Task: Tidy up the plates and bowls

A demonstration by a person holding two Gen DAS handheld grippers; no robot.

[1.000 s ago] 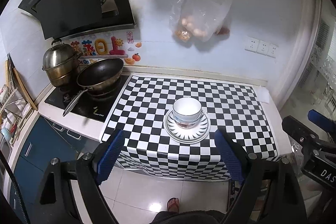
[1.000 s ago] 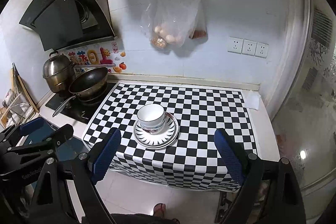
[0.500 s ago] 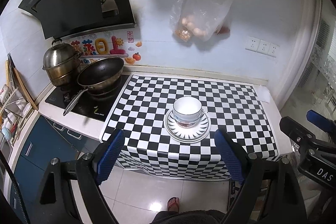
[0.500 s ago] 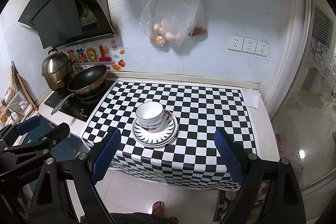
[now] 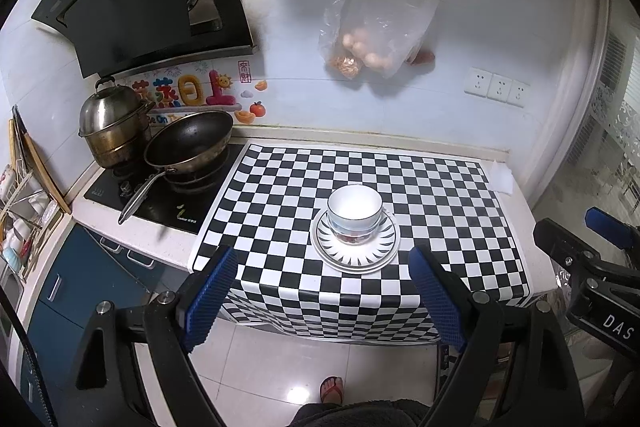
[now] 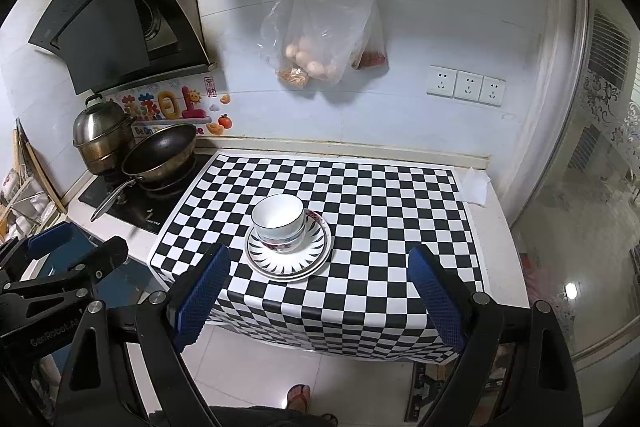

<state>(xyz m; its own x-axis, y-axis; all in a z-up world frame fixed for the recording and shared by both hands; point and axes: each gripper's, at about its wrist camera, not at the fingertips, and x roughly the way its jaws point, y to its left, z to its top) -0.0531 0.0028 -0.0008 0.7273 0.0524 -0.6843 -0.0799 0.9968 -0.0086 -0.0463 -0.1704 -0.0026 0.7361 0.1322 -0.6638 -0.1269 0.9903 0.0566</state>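
Seen from the left wrist, the left tongs are spread wide with nothing between the blue pads, held off the near edge of the worktop. At the far right of that view the right tongs poke in, and white letters "DAS" can be read on their black body. This view also shows more of the dish rack at the left edge.

From the right wrist, the right tongs are likewise spread and empty. The left tongs appear at the lower left, with pale lettering along the frame that starts "GenRobot". Only this view shows the label stuck on the extractor hood housing clearly, though its print is too small to read, and the frosted glass door at the right.

Left to right in both views: a steel pot, a dark frying pan on the hob, then the checked cloth. On it a white bowl sits atop another bowl, stacked on striped plates. On the wall, a sticker carries large colourful Chinese characters with "Be On" partly visible beneath. A clear bag hangs from a rail, and three sockets follow.
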